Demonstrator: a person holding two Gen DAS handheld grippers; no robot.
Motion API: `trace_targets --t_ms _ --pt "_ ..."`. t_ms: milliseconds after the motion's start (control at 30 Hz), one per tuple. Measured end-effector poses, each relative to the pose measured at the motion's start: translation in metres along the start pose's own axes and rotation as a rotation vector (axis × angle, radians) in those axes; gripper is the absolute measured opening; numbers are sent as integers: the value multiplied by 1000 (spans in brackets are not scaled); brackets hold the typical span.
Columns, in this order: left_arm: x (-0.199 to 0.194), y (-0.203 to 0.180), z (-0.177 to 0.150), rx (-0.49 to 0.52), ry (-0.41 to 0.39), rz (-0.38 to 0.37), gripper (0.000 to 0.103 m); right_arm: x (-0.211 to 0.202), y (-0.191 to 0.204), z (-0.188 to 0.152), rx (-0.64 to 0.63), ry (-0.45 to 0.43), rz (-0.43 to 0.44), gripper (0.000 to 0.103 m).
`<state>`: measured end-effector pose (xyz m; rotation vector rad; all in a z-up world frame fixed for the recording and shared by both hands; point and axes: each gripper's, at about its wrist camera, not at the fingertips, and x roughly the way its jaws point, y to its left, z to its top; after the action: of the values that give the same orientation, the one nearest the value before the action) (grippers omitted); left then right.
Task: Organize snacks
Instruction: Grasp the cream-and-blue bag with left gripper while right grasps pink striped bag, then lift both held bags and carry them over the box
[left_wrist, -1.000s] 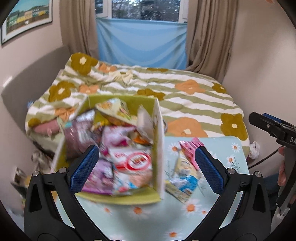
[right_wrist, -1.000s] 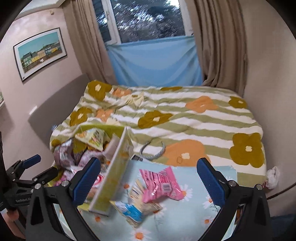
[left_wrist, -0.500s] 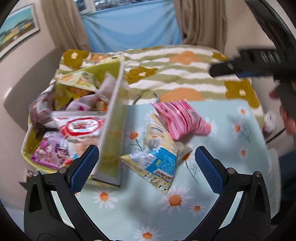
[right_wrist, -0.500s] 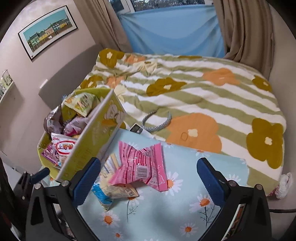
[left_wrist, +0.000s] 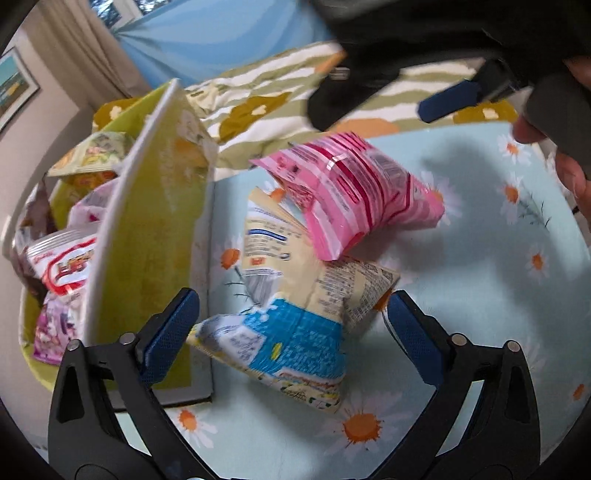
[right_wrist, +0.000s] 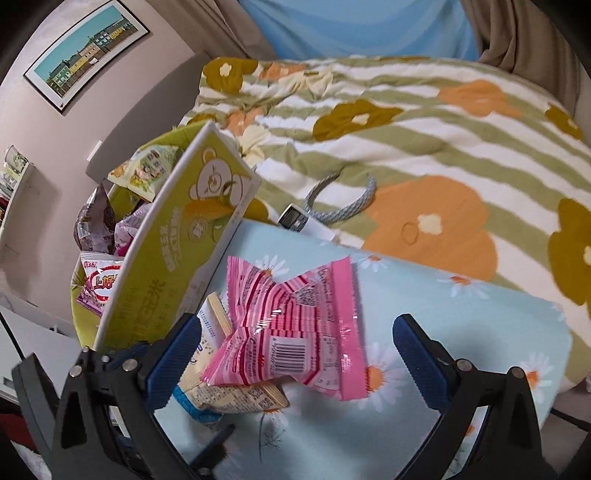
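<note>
Bed (right_wrist: 424, 122) w/ flowered striped cover fills the back of both views; a grey strap (right_wrist: 343, 199) lies on it, off-task.

Tabletop (right_wrist: 461, 325) w/ daisy cloth sits against the bed edge. We judge it's the sorting surface, since the loose packs are here.

Green box (right_wrist: 177, 258) at the tabletop's left side, bear print on its wall, near wall leaning out toward the packs. Already stuffed w/ snacks, incl. a red-and-white bag (left_wrist: 68, 266), so we take it as the drop spot for what's left.

Two packs outside the box, just beside its wall. Pink pack (right_wrist: 291, 328) lies on top, overlapping the cream-and-blue pack (left_wrist: 295, 306) under it. Probably stacked that way by chance.

Left tongs (left_wrist: 291, 328): spread wide but closing now, cream-and-blue pack between the pads (left_wrist: 168, 330), pads not pressing yet as far as we see. Left pad close to the box wall, so little room that side.

Right tongs (right_wrist: 295, 358): spread, nothing pinched. Pink pack lies between and just ahead of them, nearer the left pad. In the left view the right tongs hang above the pink pack, apart from it.

Our read: one pack per hand, both approaching.
</note>
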<state>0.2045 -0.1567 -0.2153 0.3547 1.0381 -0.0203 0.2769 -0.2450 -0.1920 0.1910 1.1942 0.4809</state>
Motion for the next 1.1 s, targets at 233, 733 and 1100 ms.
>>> trace_targets --t_ms 233,733,1100 --pt "25 -5 0 22 87 8 78 29 -5 6 29 57 31 103" --pt "24 1 -7 -25 152 26 57 62 -6 2 18 134 35 103" --pt "23 6 -7 -50 152 33 56 56 3 -2 -17 104 55 72"
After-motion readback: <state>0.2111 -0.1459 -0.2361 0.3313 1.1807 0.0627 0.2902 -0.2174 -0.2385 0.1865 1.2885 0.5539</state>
